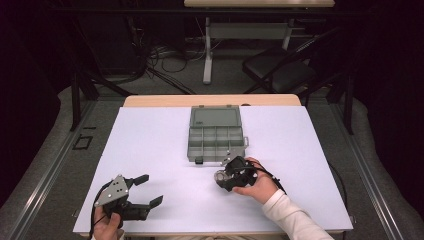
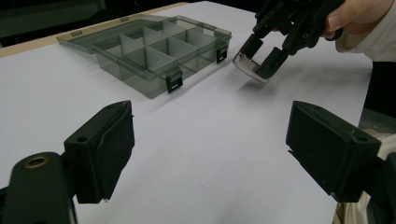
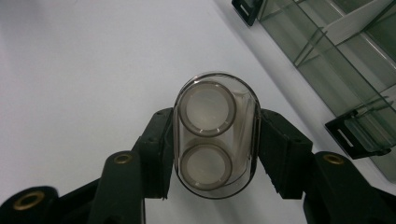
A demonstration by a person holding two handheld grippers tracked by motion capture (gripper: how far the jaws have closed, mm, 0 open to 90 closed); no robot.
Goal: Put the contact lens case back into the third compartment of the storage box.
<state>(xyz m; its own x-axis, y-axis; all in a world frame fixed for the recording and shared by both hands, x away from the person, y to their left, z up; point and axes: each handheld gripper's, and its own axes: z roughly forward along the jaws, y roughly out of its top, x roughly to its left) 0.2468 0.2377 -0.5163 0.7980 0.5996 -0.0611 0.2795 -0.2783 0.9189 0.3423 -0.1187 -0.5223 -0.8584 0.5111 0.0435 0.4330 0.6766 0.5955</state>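
Clear plastic, oval in outline with two round rings inside, the small container (image 3: 215, 135) sits clamped between the pads of the right tool (image 3: 215, 149), at the centre of the right gripper view; in the high view it (image 1: 222, 176) hangs just below the lower right corner of the grey compartment box (image 1: 216, 135), whose lid lies open on the white bench (image 1: 150, 150). Lower left of that view, the left tool (image 1: 150, 191) stands wide, gripping nothing
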